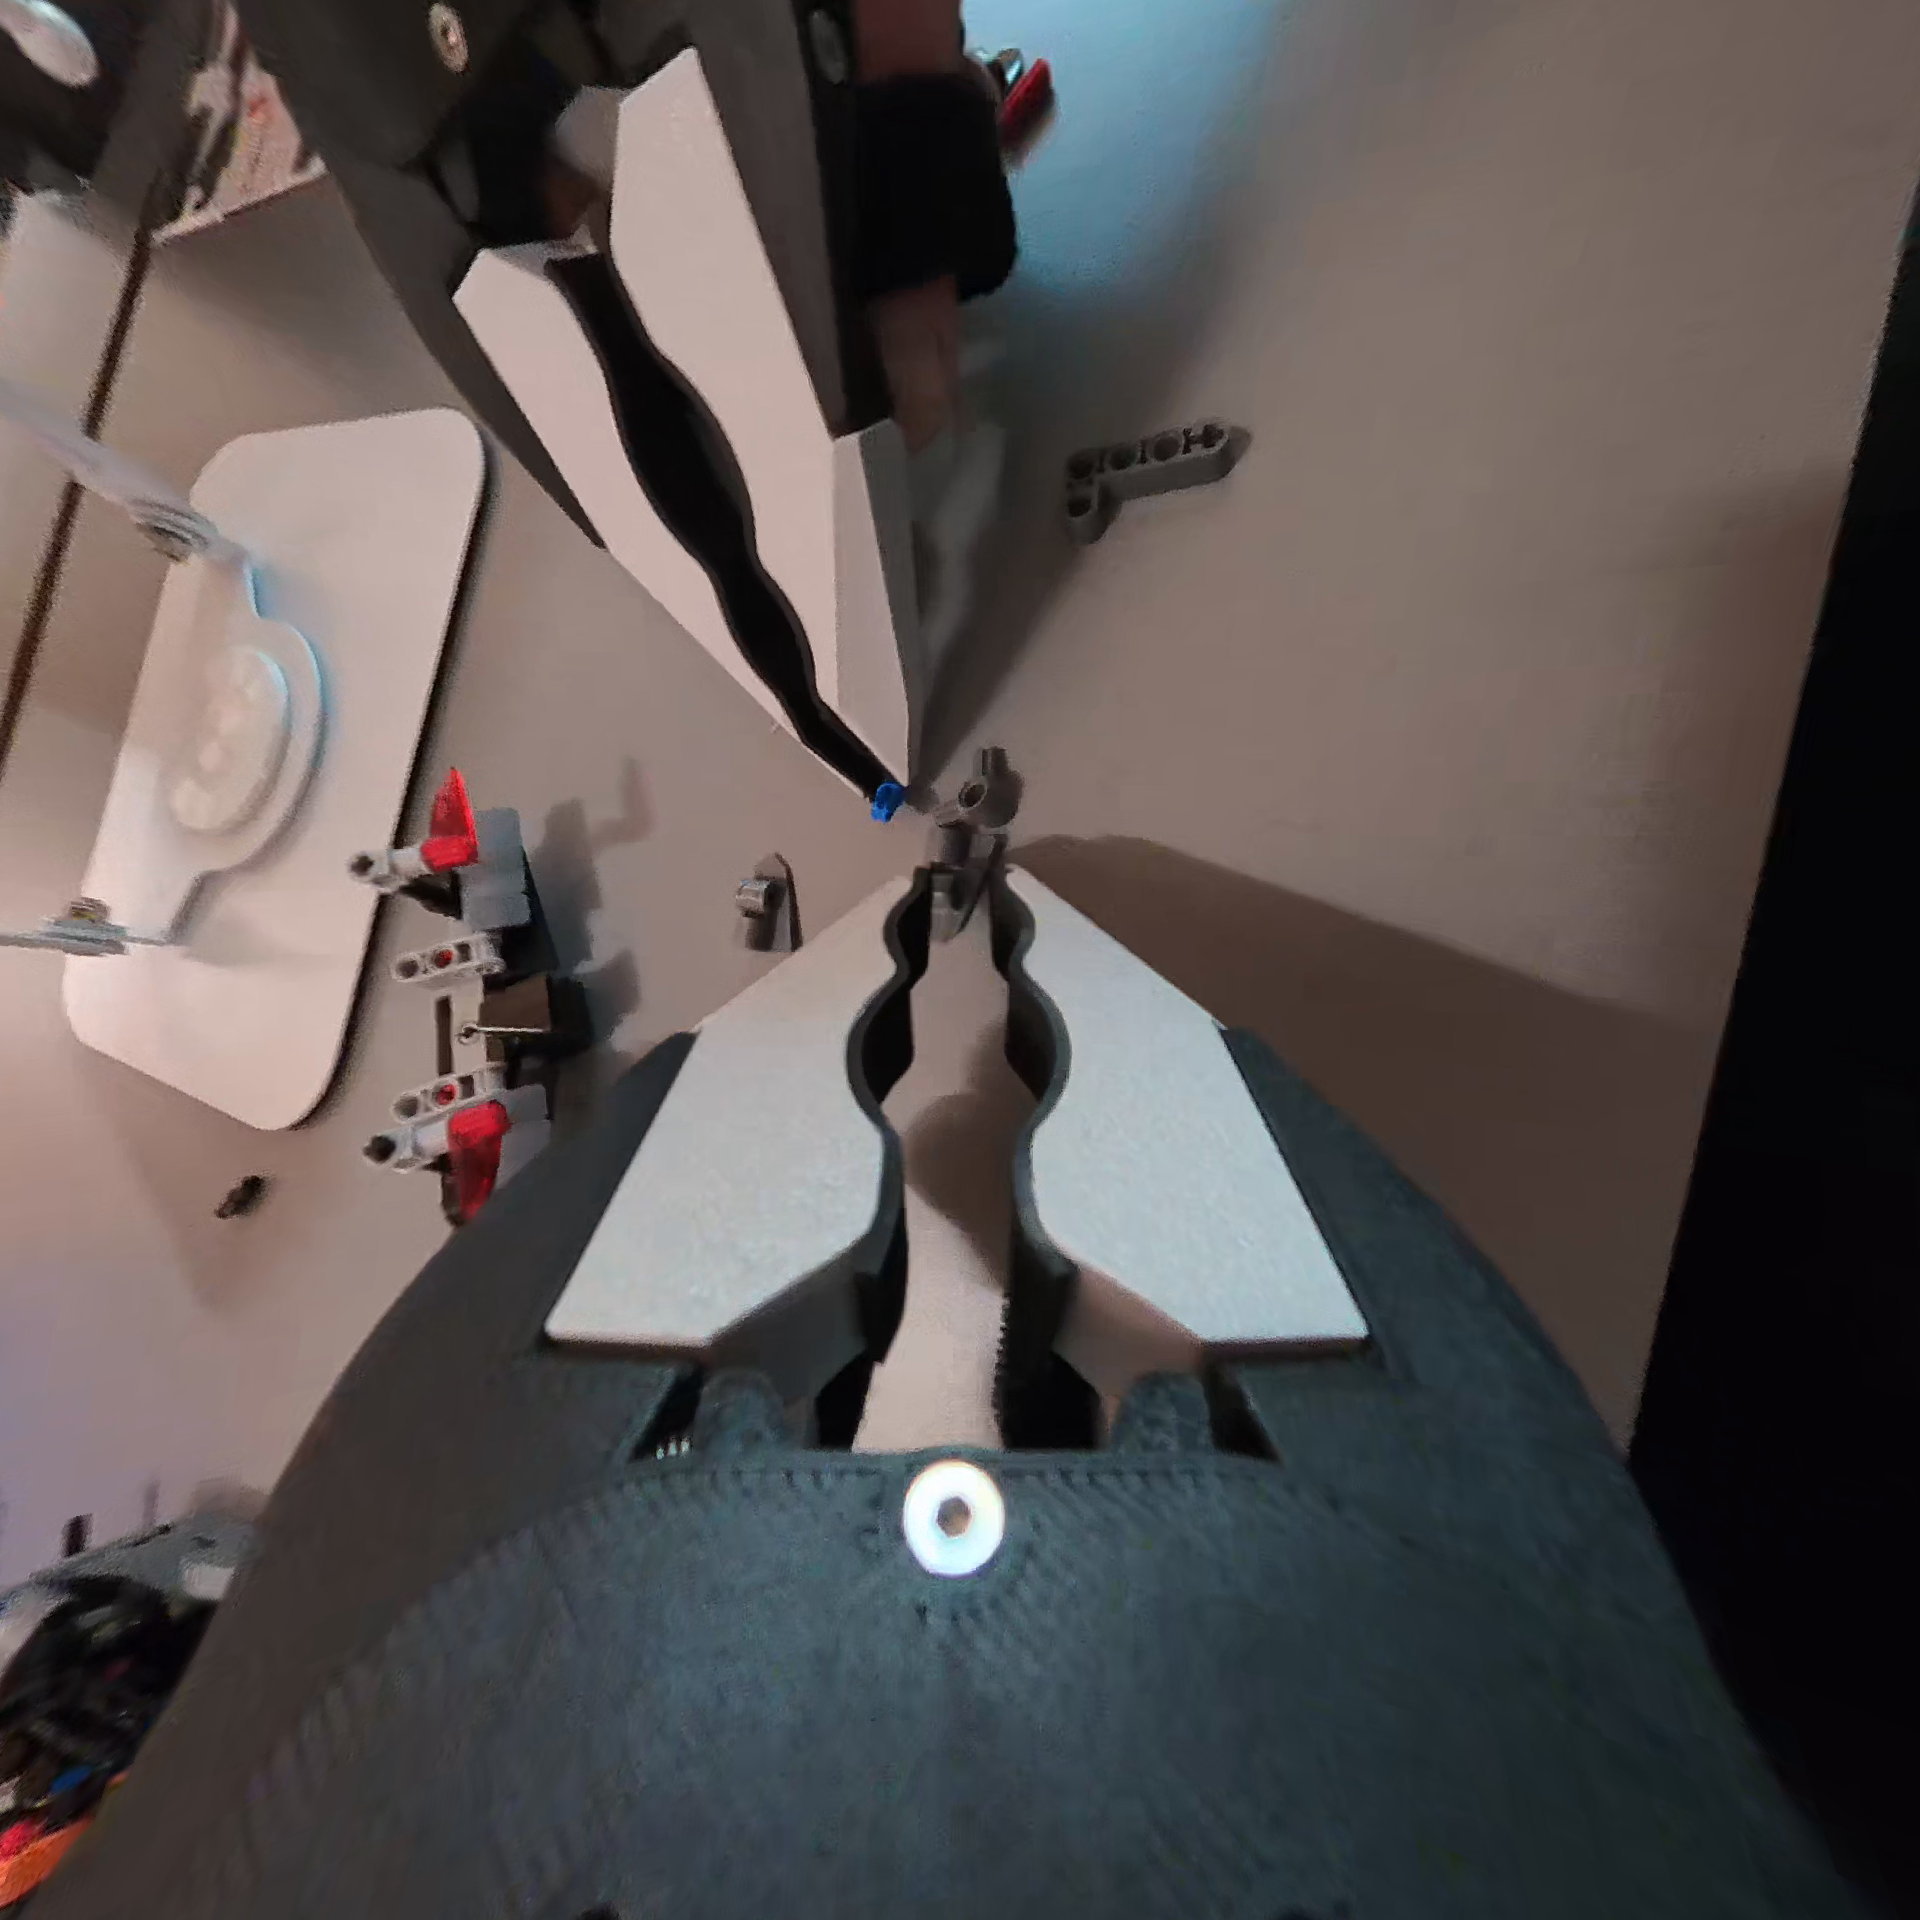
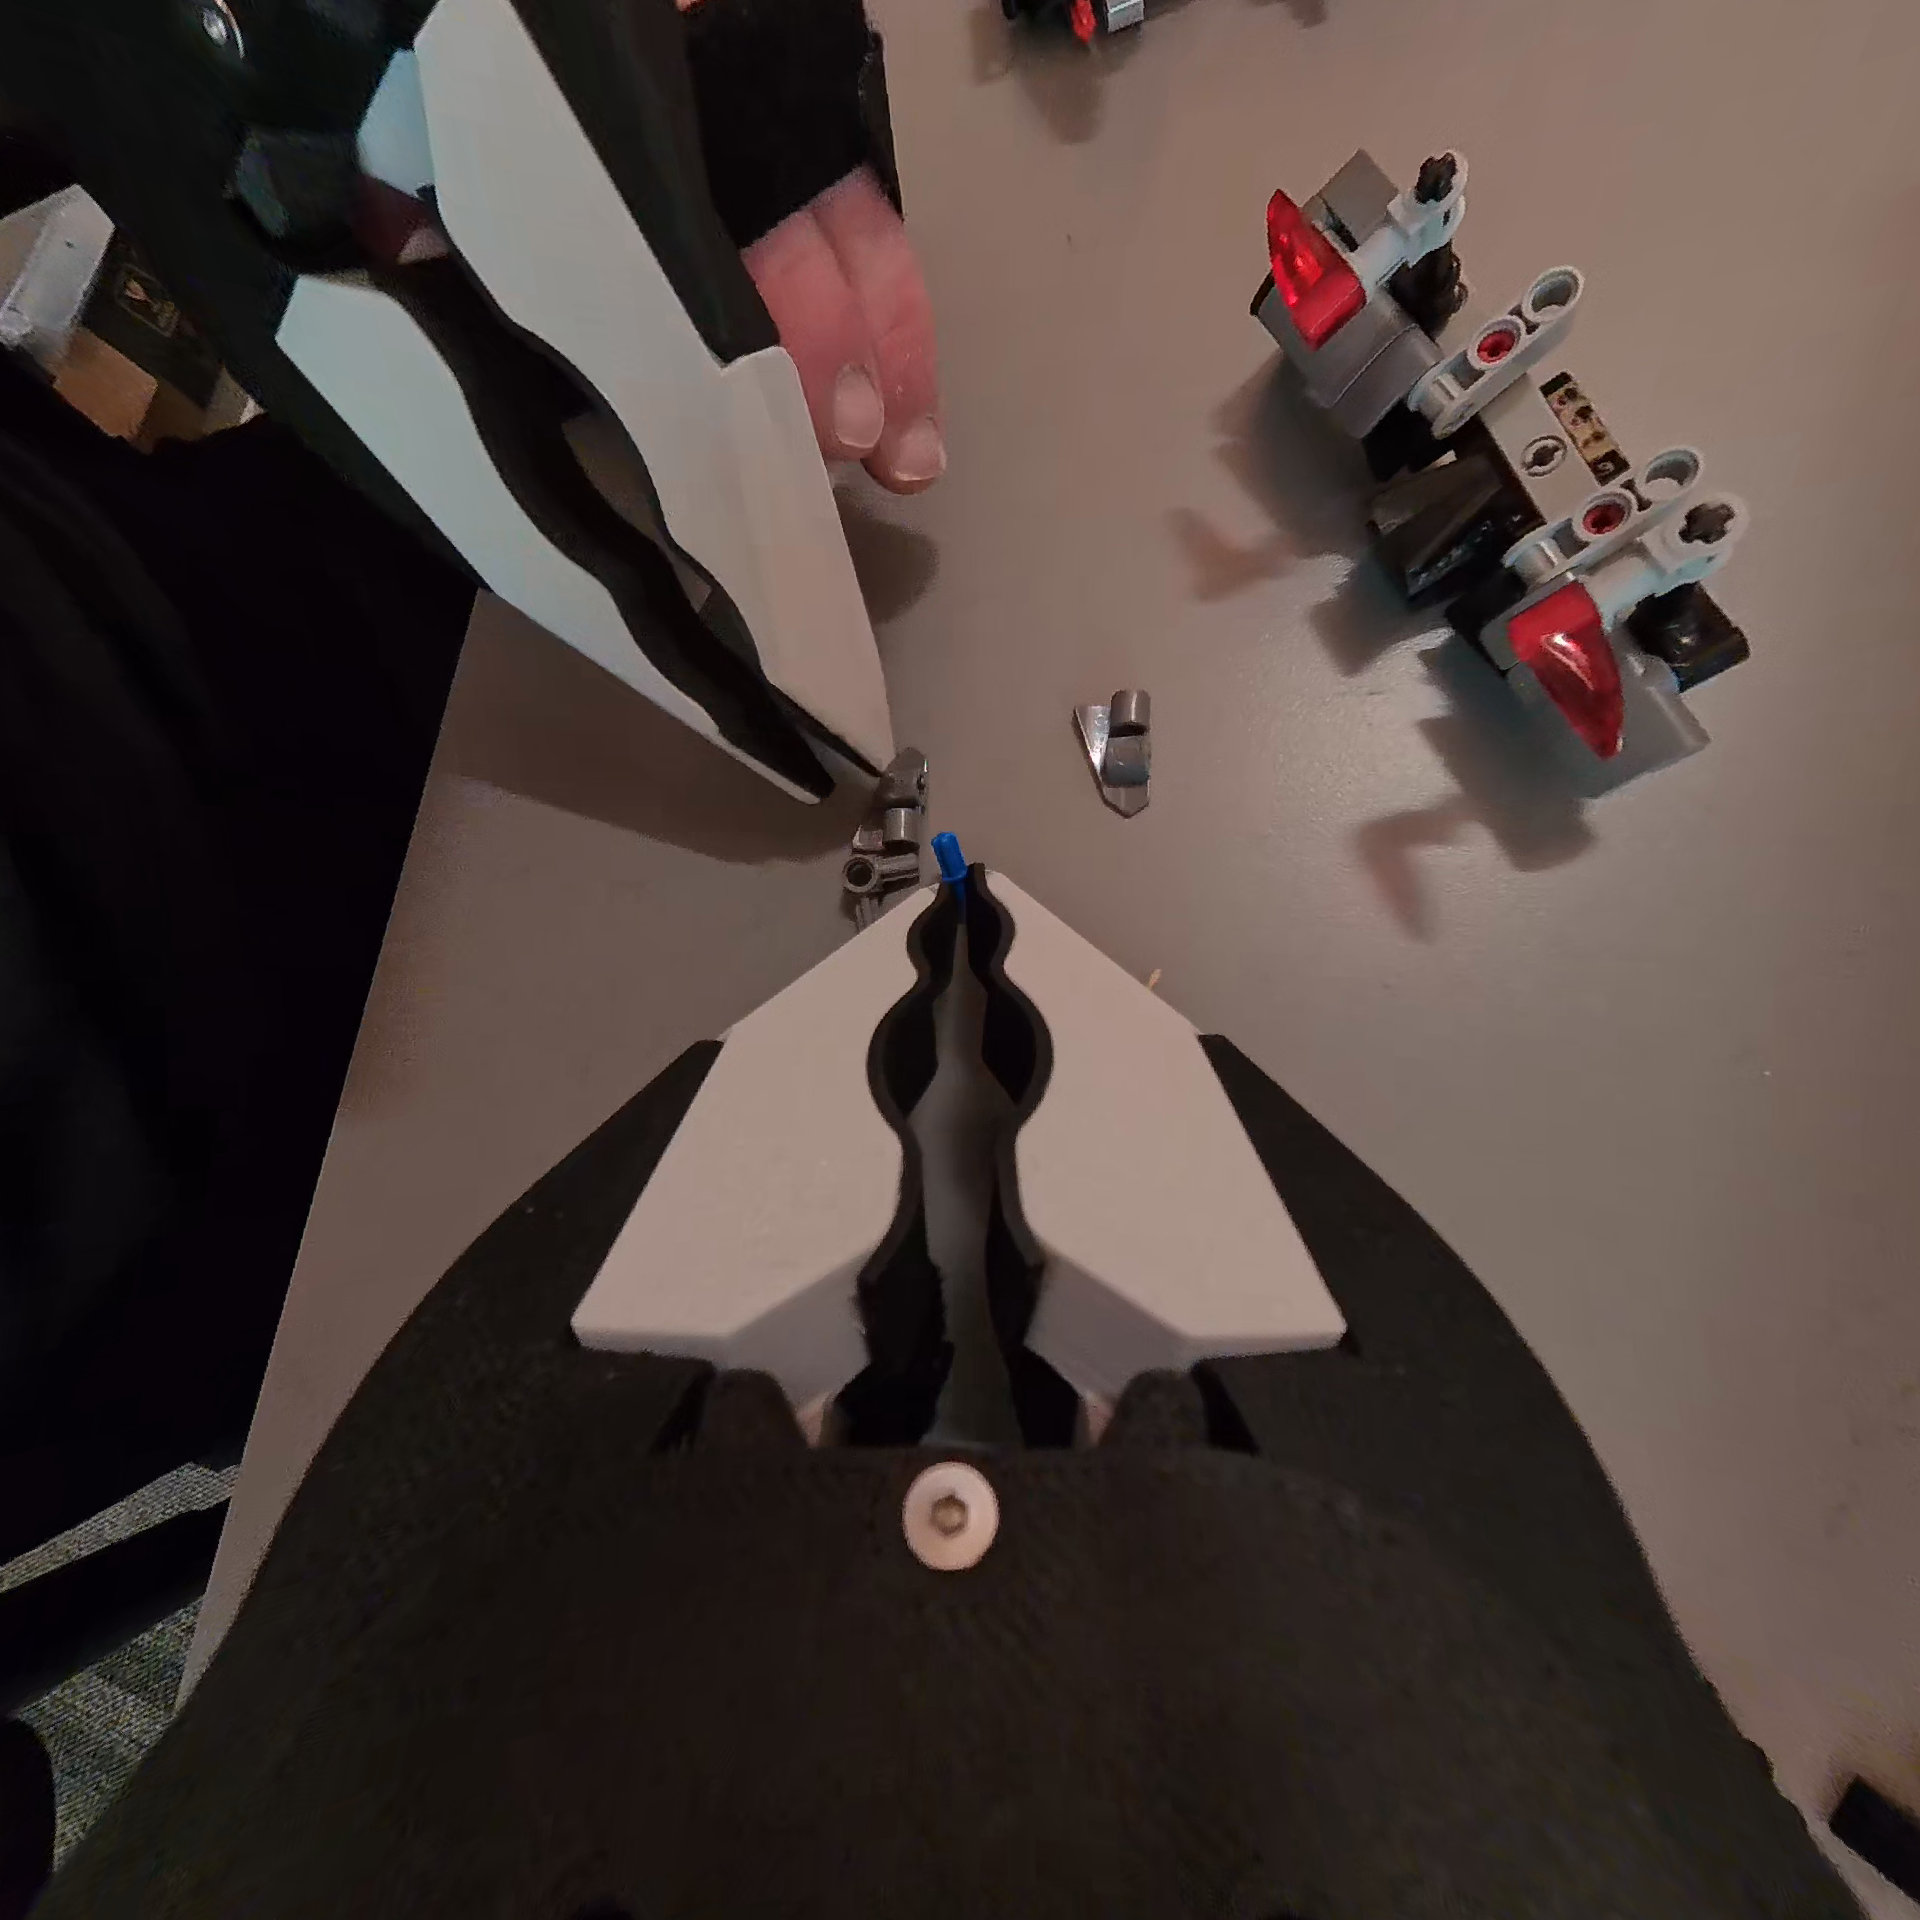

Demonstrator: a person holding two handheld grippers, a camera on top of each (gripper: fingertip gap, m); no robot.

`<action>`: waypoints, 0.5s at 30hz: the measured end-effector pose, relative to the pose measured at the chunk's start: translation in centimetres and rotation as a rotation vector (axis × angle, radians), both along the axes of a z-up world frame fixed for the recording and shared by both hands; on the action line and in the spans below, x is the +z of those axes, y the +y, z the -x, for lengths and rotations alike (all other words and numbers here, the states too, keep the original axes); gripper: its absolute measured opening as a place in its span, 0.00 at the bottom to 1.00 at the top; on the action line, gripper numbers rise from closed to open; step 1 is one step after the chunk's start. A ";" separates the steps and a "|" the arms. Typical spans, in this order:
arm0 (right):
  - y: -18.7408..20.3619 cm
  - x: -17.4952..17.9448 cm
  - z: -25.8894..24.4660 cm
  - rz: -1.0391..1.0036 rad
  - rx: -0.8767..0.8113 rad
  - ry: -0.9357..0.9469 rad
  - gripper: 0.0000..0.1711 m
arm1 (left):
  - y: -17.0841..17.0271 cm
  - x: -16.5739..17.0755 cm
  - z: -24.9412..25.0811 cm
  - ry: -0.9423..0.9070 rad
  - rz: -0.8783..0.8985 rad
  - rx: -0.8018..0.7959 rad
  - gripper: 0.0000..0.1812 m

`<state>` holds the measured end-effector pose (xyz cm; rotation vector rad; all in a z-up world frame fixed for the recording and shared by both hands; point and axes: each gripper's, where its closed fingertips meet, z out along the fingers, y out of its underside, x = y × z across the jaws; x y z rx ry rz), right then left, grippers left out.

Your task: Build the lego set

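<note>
Two grippers meet tip to tip just above the table (image 2: 1351, 1195), and the step in hand looks like pressing a pin into a small connector assembly. The right gripper (image 2: 951, 883) is closed almost fully, pinching a blue pin (image 2: 944, 852) whose free end sticks out past its tips; in the left wrist view the same pin (image 1: 884, 801) shows at the tips of that gripper (image 1: 896, 781) as it reaches in from the upper left. The left gripper (image 1: 961, 896) is nearly closed on a grey connector piece (image 1: 971, 826), gripped by its lower end with the holed joints standing clear beyond the tips; from the right wrist view the connector (image 2: 891, 826) hangs at the tips of the left gripper (image 2: 871, 774), just beside the pin. Pin and connector are very close, but I cannot tell whether they touch, and the pin does not look seated yet. By my reading the next move calls for lining the pin's axis up with one of the connector's round holes and pushing straight in while the left gripper holds firm, since so short a grip could let either part twist. Off to the side a partly built grey model with red translucent wedges (image 2: 1496, 457) lies on the table, with a small dark grey slope piece (image 2: 1120, 748) between it and the grippers, and a grey L-shaped beam (image 1: 1153, 468) lies well apart
</note>
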<state>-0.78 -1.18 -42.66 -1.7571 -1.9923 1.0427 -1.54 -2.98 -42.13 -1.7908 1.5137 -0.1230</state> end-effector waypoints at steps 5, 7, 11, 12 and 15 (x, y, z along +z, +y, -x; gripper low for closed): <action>0.0 0.0 0.0 0.006 0.002 0.004 0.00 | 0.2 -0.5 -0.2 0.045 -0.068 -0.018 0.07; 0.0 0.0 0.0 0.007 0.002 0.006 0.00 | 0.4 -0.5 -0.2 0.042 -0.069 -0.014 0.07; 0.0 0.1 0.0 0.016 0.001 0.009 0.00 | 0.9 -0.5 -0.2 0.043 -0.065 -0.009 0.07; 0.0 0.1 0.0 0.020 0.001 0.010 0.00 | 1.0 -0.5 -0.2 0.046 -0.064 -0.007 0.07; 0.1 0.1 0.0 0.026 -0.004 0.012 0.00 | 1.3 -0.2 -0.1 0.040 -0.067 -0.006 0.07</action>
